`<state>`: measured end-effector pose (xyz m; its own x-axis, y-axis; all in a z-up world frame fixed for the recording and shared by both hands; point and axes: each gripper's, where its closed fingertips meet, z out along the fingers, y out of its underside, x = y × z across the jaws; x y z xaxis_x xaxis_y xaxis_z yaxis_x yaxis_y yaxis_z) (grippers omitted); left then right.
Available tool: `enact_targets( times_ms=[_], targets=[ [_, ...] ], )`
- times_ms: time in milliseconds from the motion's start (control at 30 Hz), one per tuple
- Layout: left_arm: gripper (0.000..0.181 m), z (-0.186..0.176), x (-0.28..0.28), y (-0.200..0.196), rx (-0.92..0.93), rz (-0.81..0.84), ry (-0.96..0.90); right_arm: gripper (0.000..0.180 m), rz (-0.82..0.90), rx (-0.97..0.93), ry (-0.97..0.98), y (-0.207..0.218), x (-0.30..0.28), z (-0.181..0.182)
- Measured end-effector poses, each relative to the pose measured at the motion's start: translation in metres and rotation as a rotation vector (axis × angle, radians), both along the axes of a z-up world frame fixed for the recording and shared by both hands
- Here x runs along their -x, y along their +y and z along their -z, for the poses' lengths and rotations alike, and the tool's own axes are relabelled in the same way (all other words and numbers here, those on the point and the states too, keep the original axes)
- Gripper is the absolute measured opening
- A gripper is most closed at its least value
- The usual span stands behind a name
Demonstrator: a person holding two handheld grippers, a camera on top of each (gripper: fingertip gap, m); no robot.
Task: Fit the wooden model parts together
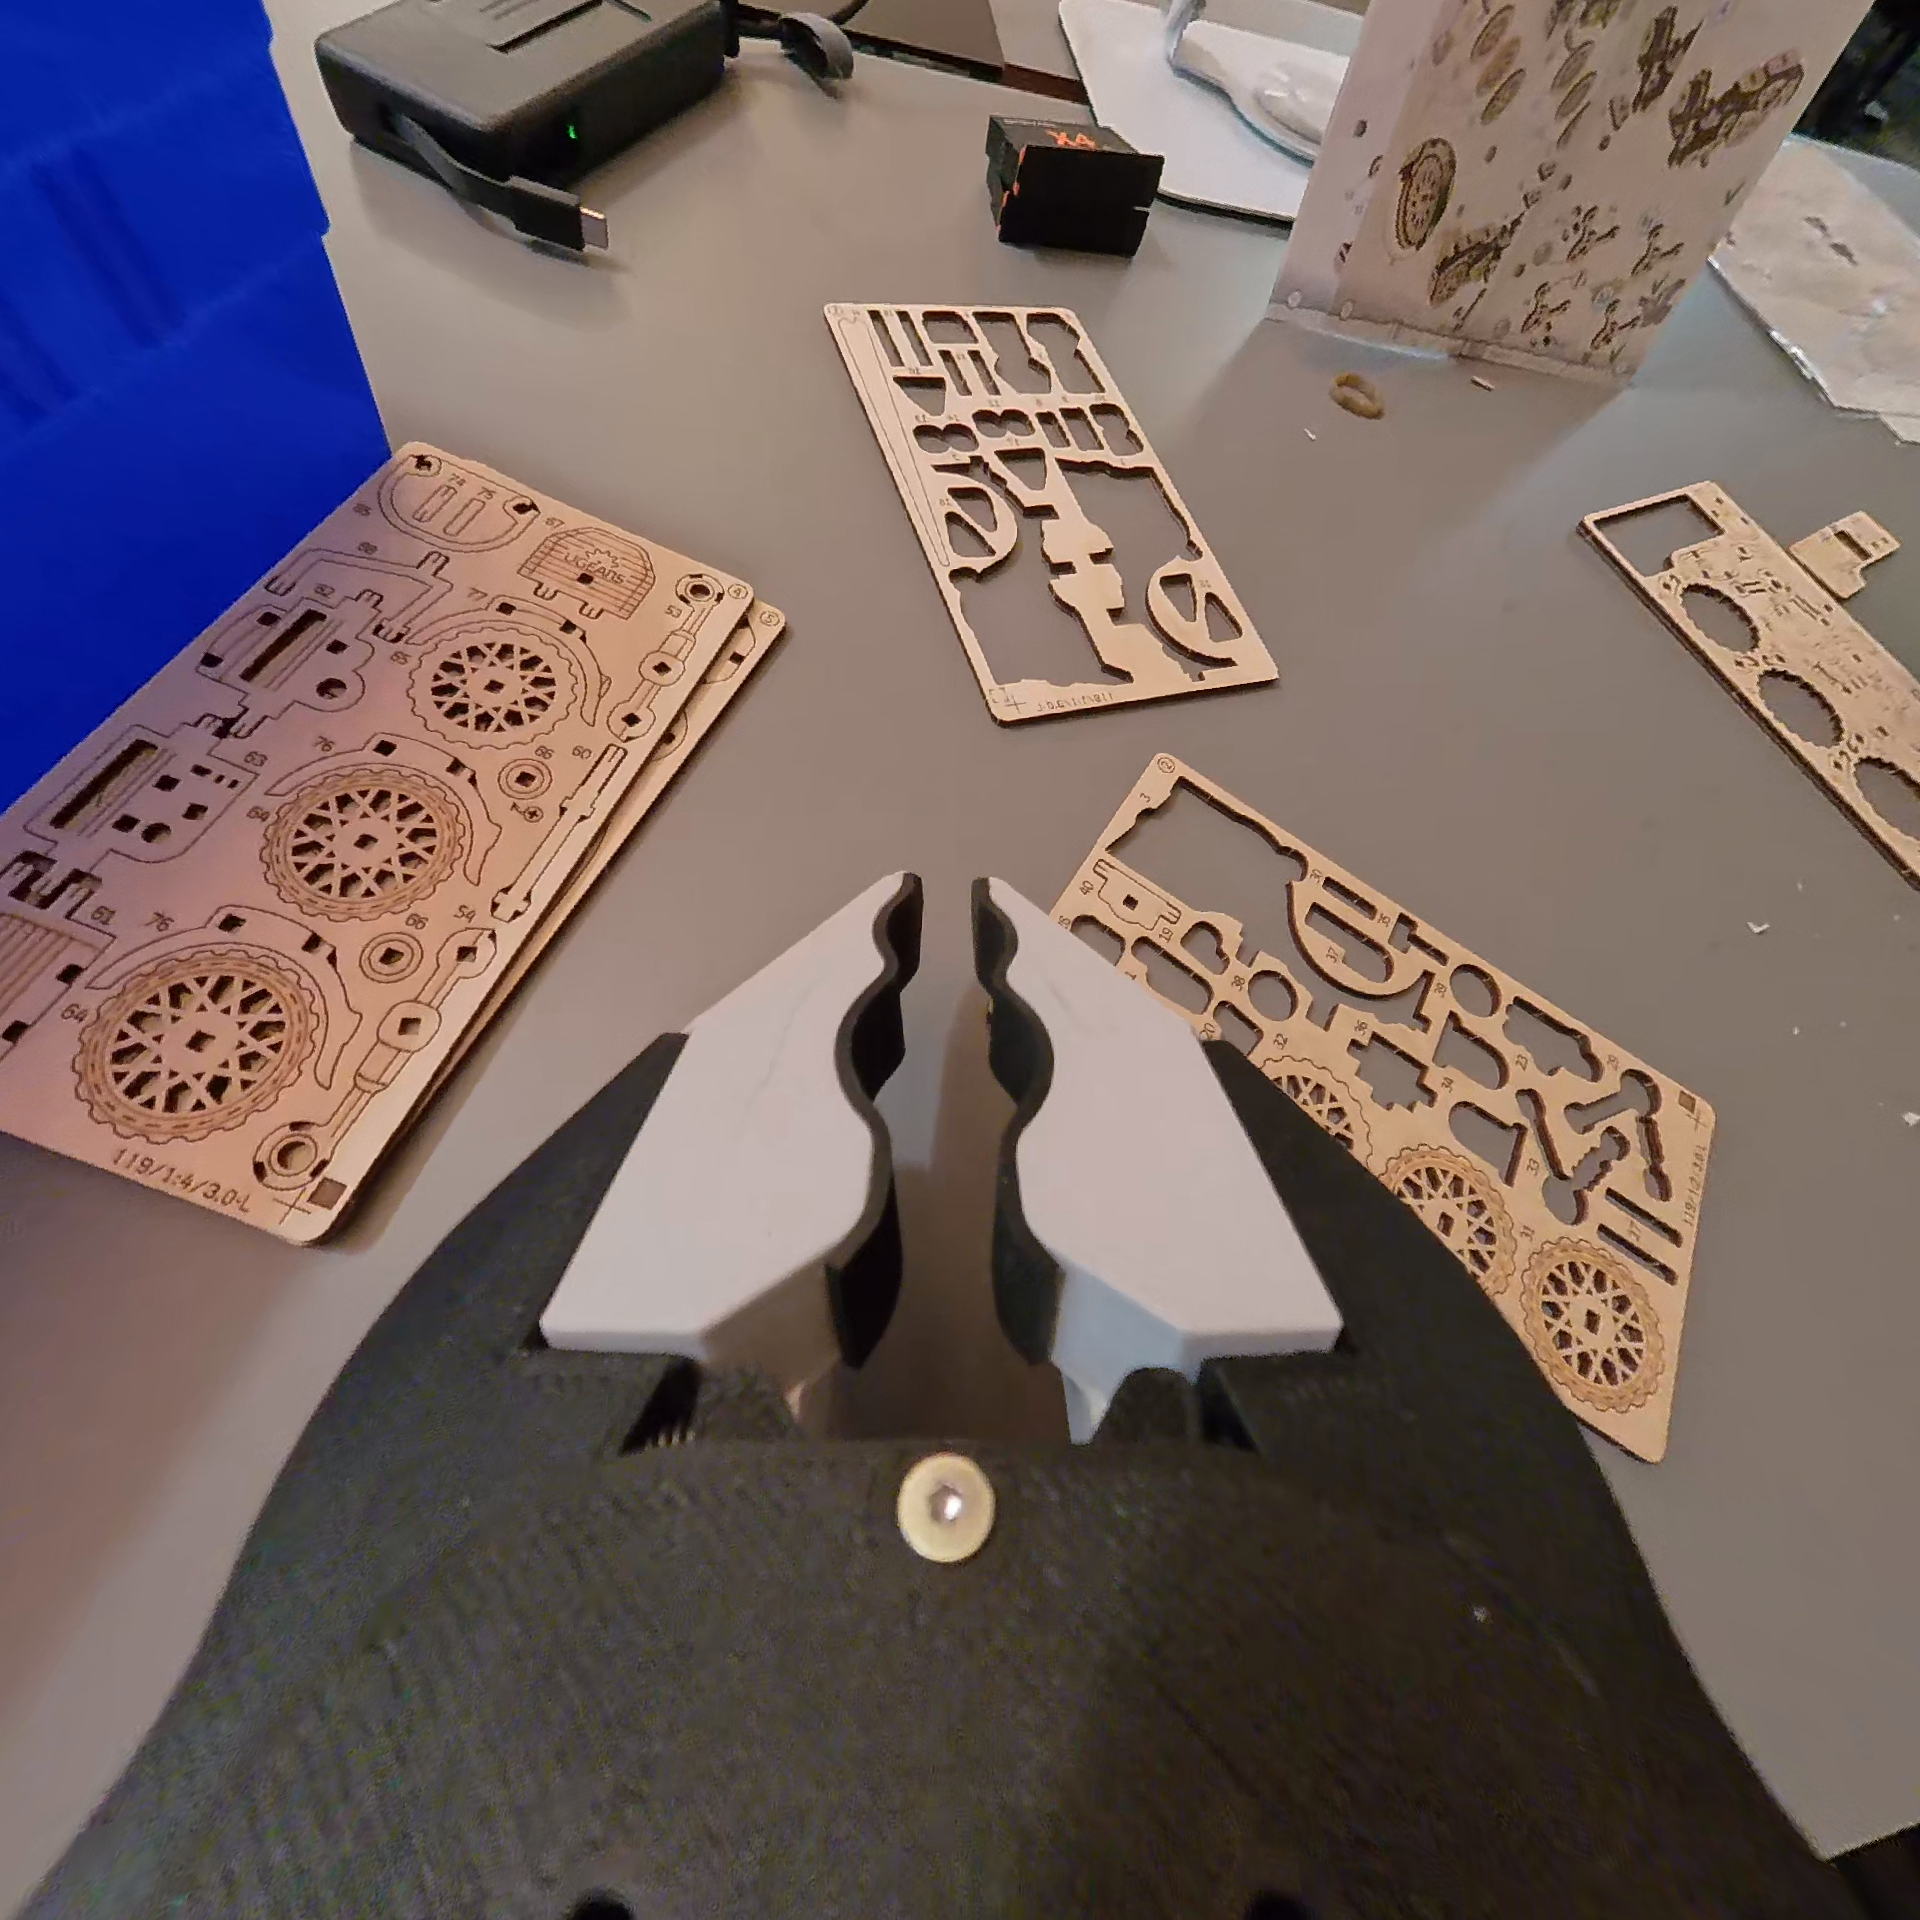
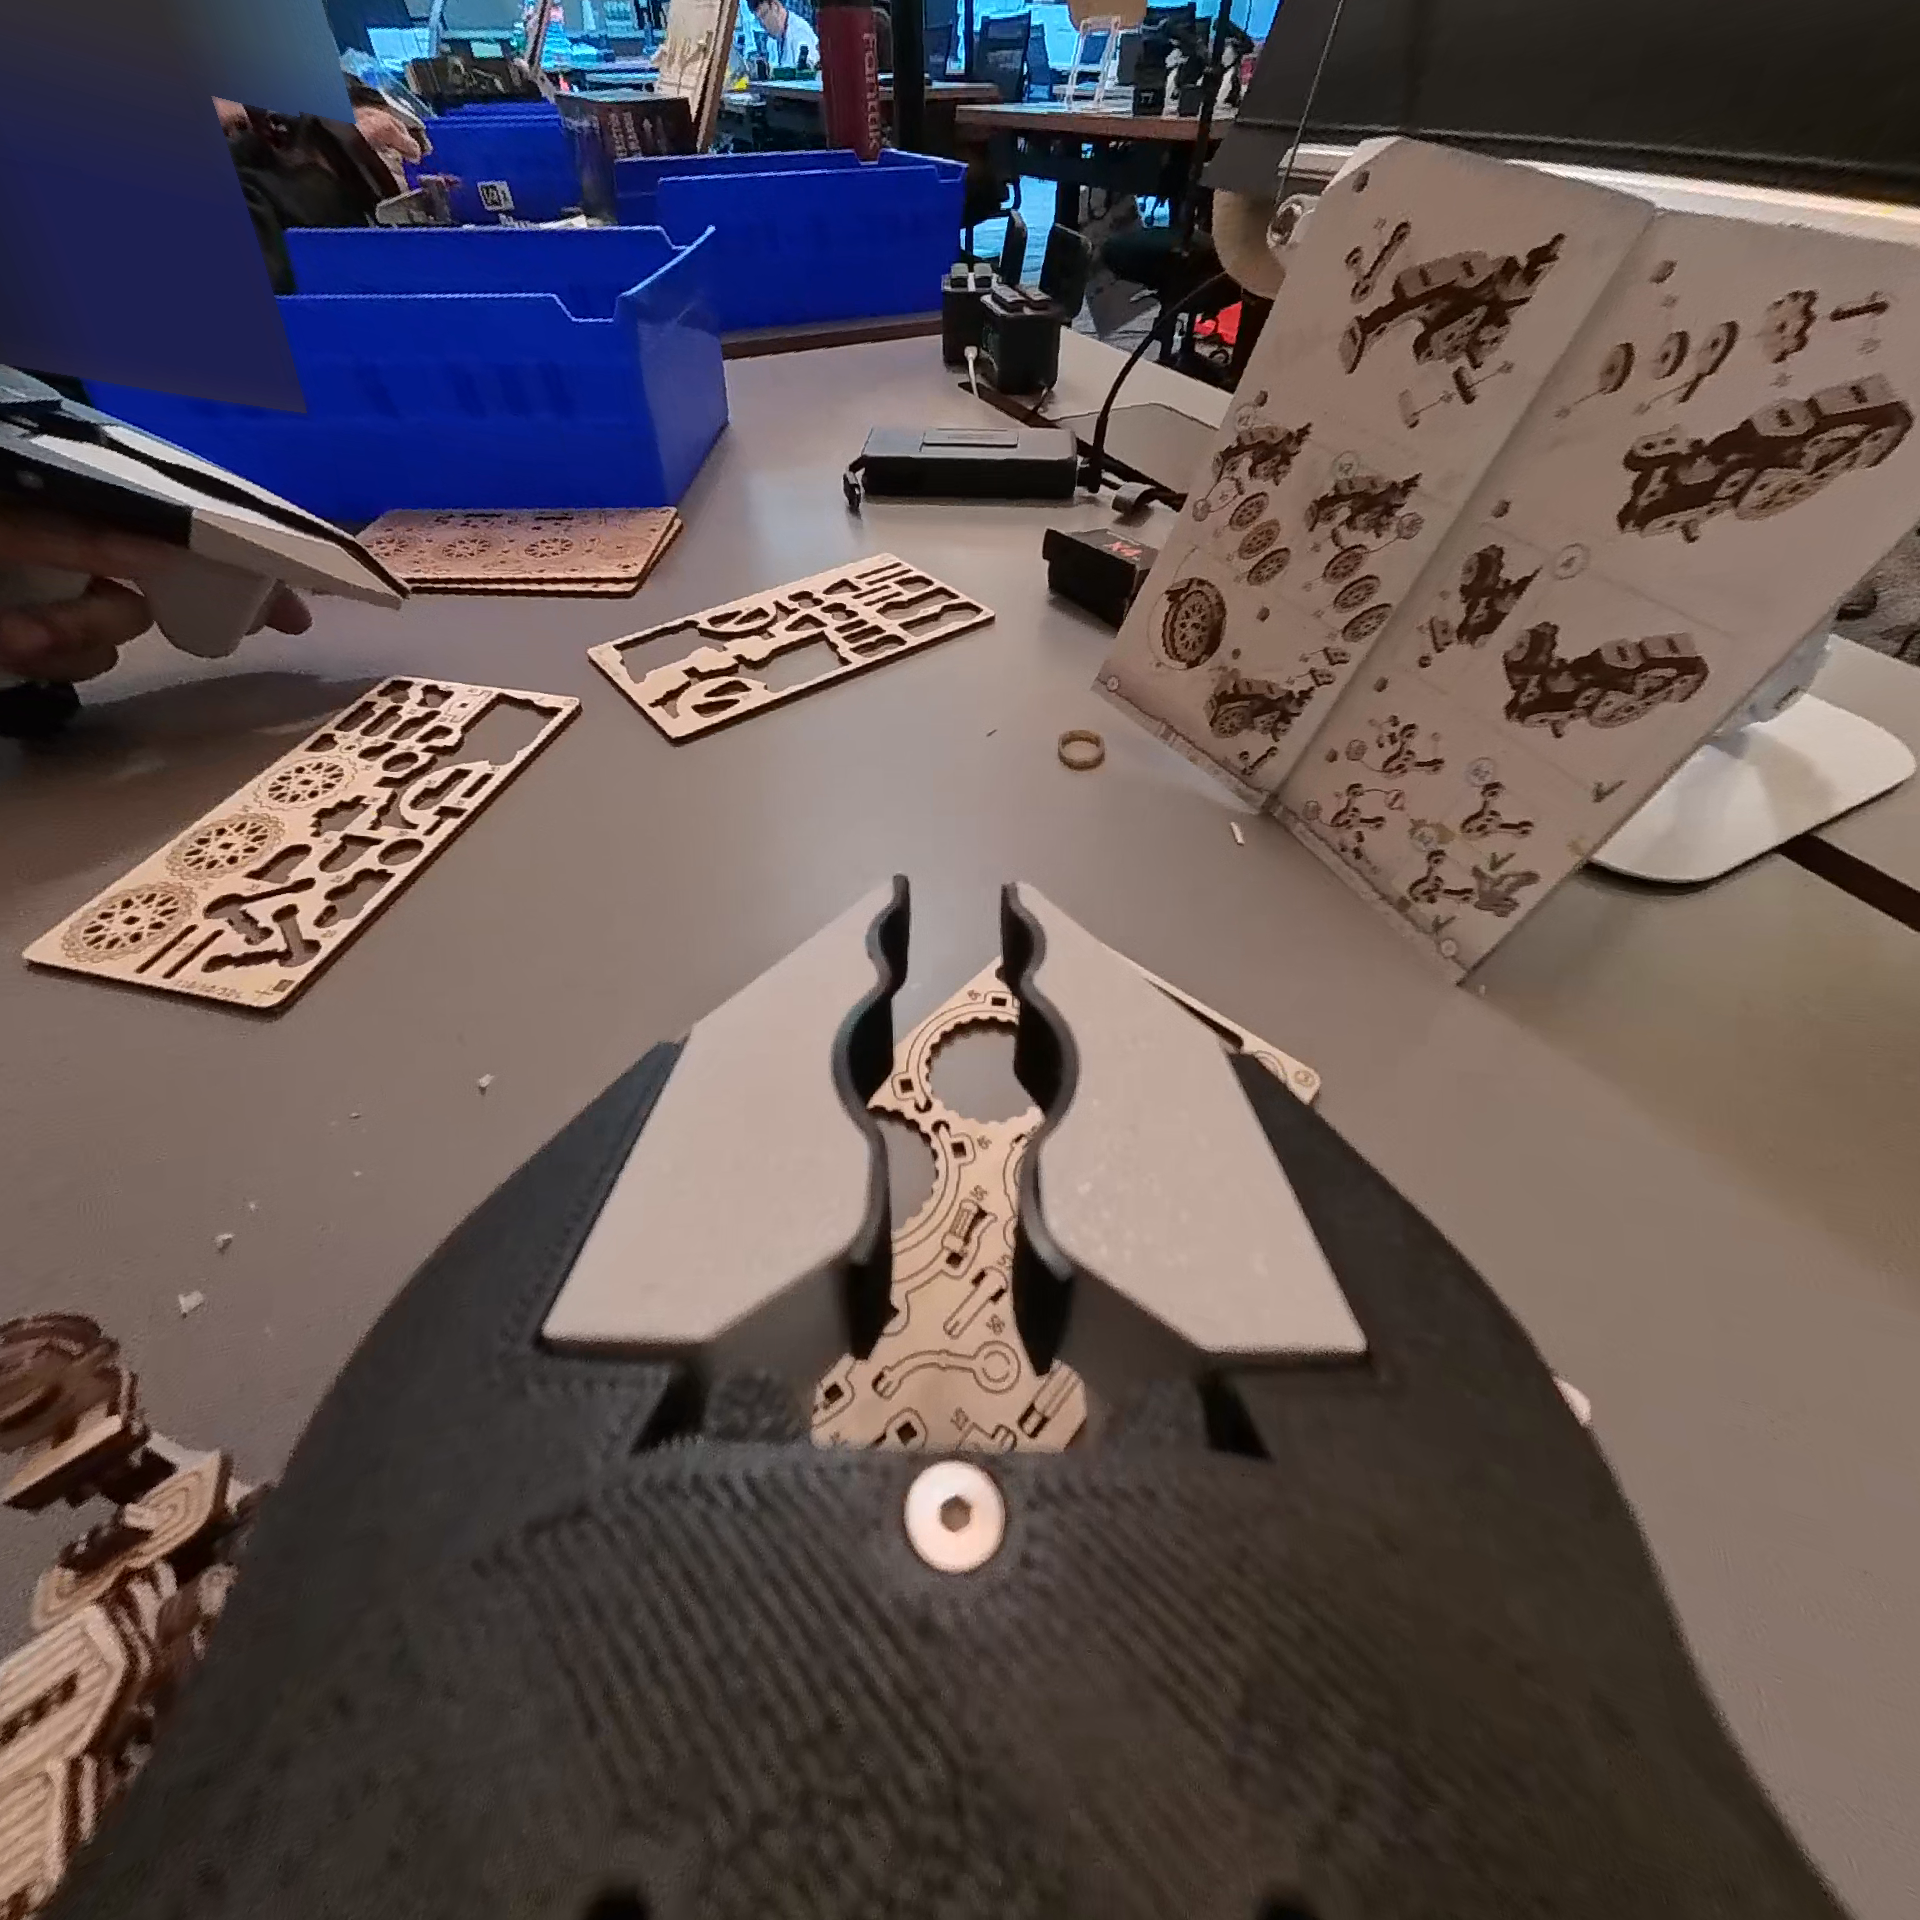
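Observation:
Flat laser-cut wooden part sheets lie on the grey table (image 1: 727, 395). A stack of full sheets (image 1: 343, 831) is on the left, a mostly emptied sheet (image 1: 1039, 499) in the middle, and a sheet with wheels (image 1: 1455, 1091) on the right. My left gripper (image 1: 948, 888) hovers between them, almost shut and empty. My right gripper (image 2: 954, 894) hangs over another sheet (image 2: 956, 1195) with a narrow gap, holding nothing. A part-built wooden model (image 2: 83, 1507) sits at the lower left. The left gripper (image 2: 390, 594) also shows at the far left of the right wrist view.
An open instruction booklet (image 2: 1507, 540) stands on a white stand at the right. A small wooden ring (image 2: 1081, 748) lies before it. Blue bins (image 2: 499, 395) stand at the back left. A black charger (image 1: 520, 73) and small black box (image 1: 1070, 187) lie behind the sheets. Tip to tip, the grippers are about 30 cm apart. The part-built wooden model (image 2: 83, 1507) lies some 15 cm from my right tips, 30 cm from my left tips.

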<state>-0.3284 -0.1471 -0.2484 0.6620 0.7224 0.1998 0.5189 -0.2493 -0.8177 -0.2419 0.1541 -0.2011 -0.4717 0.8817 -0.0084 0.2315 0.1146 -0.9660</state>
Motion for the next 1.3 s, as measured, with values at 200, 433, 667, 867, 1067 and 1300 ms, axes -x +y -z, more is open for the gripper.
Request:
enact_targets(
  times_ms=[200, 433, 667, 867, 1067, 1300],
  targets=[
    [0.008, 0.001, -0.001, 0.001, 0.012, 0.009, 0.003, 0.014, 0.008, -0.003, -0.005, 0.001, 0.001, 0.001],
    [0.008, -0.001, -0.001, 0.002, 0.002, 0.007, 0.008, 0.014, 0.009, -0.011, -0.011, 0.002, 0.001, 0.003],
    [0.008, 0.0, -0.001, 0.003, 0.017, 0.007, 0.012, 0.014, 0.008, -0.007, -0.006, 0.002, -0.001, 0.0],
    [0.008, 0.0, -0.001, 0.003, 0.02, 0.008, 0.012, 0.013, -0.001, -0.037, -0.008, -0.002, -0.001, 0.002],
    [0.008, 0.001, -0.002, 0.003, 0.023, 0.012, 0.011, 0.013, -0.002, -0.048, -0.014, -0.003, -0.001, 0.004],
    [0.03, -0.014, -0.021, 0.025, -0.114, 0.158, 0.003, 0.013, -0.002, -0.046, -0.021, -0.003, -0.001, 0.004]
  ],
)
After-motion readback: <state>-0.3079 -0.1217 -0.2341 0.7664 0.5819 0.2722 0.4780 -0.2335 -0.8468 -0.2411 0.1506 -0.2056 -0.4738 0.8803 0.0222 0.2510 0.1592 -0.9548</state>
